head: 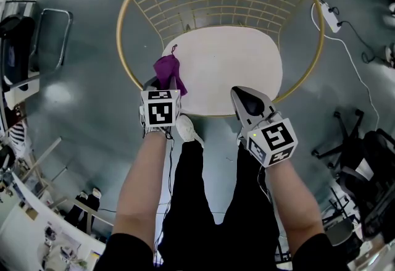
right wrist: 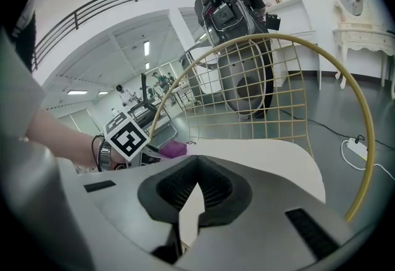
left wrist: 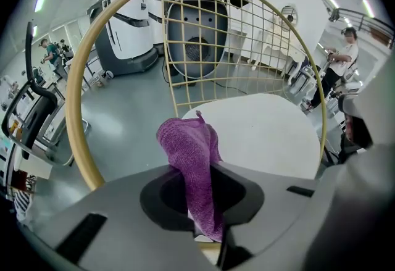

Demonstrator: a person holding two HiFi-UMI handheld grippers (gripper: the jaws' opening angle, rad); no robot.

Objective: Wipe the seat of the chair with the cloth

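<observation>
**Purple terry cloth (left wrist: 191, 158) clamped at the seat's near left edge**

The cloth was pinched in my left gripper (head: 165, 86), whose jaws were closed on its lower part. The rest stood up past the jaw tips in a loose, bunched fold. I judged that grip sensible for the job: with so much fabric free ahead of the jaws, the soft cloth could meet the chair, not the hard plastic.

From the head view, the bundle sat over the near left rim of the pale, rounded chair seat (head: 228, 66), just inside the gold wire hoop and grid back (head: 133, 10). Whether the fabric touched the seat I could not tell. The right gripper view put it about level with the seat's surface at that edge. The seat showed bare and unmarked across its width, so I judged the wiping was at its start, with the whole surface left to cover from that corner.

My right gripper (head: 242, 95) had its jaws together at the tips with nothing between them. It hung over the seat's near right edge, well apart from the cloth. Its place looked like simple waiting, out of the path a sweep across the seat would need.
</observation>
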